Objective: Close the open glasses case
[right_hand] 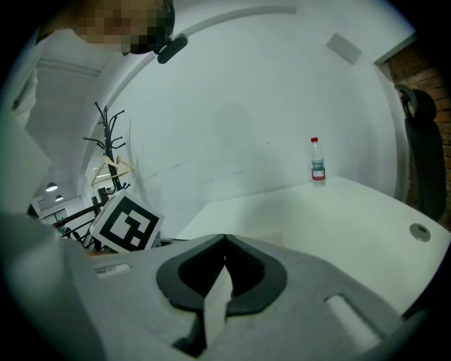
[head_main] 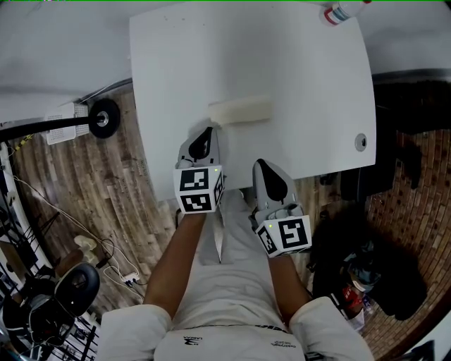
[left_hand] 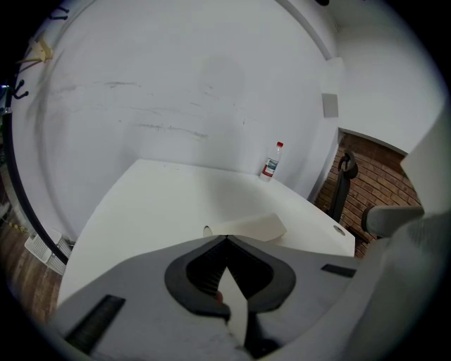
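The cream glasses case [head_main: 239,111] lies on the white table [head_main: 296,84] just beyond the left gripper [head_main: 210,130], partly hidden behind its jaws in the left gripper view, so I cannot tell if the lid is up. That gripper and the right gripper [head_main: 260,164] are both clenched, tips touching, holding nothing. The red-capped bottle [head_main: 344,11] at the far corner is cut off from above, its label print too small to read.

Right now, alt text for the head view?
A cream glasses case lies near the front edge of a white table. The shut left gripper points at it; the shut right gripper sits nearer the person.
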Action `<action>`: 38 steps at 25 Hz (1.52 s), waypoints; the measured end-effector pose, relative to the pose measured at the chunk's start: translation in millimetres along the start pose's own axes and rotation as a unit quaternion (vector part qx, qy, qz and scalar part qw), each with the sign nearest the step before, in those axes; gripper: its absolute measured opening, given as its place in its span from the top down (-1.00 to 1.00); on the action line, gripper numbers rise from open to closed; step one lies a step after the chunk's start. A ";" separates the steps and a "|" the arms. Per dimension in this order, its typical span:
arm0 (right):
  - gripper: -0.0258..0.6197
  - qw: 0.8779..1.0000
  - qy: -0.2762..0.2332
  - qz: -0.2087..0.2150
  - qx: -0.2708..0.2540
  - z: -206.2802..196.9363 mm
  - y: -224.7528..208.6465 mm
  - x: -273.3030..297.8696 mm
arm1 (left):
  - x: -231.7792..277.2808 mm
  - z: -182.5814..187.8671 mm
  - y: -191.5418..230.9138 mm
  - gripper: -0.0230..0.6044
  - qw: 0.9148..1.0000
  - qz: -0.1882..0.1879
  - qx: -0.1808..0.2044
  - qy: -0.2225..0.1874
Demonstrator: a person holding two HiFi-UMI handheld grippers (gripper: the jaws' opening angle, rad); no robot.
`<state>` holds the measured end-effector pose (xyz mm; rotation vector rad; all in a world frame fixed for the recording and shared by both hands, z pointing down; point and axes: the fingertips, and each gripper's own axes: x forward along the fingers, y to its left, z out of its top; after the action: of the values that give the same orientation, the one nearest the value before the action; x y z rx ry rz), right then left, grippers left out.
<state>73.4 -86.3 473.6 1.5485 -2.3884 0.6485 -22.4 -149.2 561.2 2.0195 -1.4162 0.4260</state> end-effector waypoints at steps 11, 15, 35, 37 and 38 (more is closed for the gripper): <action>0.91 1.000 -0.017 0.003 0.004 34.8 10.3 -29.1 | -50.0 43.7 -28.9 0.94 0.999 -0.013 0.016 -0.039; 0.92 1.000 -0.024 0.007 -0.001 54.8 17.9 -37.6 | -71.2 65.0 -40.4 0.94 0.998 -0.021 0.026 -0.056; 0.92 0.996 -0.085 0.008 -0.024 139.5 51.6 -82.3 | -178.4 146.5 -92.7 0.94 0.984 -0.054 0.088 -0.147; 0.92 0.996 -0.088 0.009 -0.025 142.6 54.9 -92.8 | -190.4 145.9 -100.6 0.94 0.983 -0.057 0.090 -0.153; 0.91 0.995 -0.091 0.009 -0.026 145.3 56.5 -96.9 | -195.1 146.5 -103.7 0.94 0.982 -0.058 0.091 -0.155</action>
<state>70.5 -57.6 292.4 1.6314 -2.5304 0.4615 -11.9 -80.8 305.3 2.3854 -1.4742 0.2019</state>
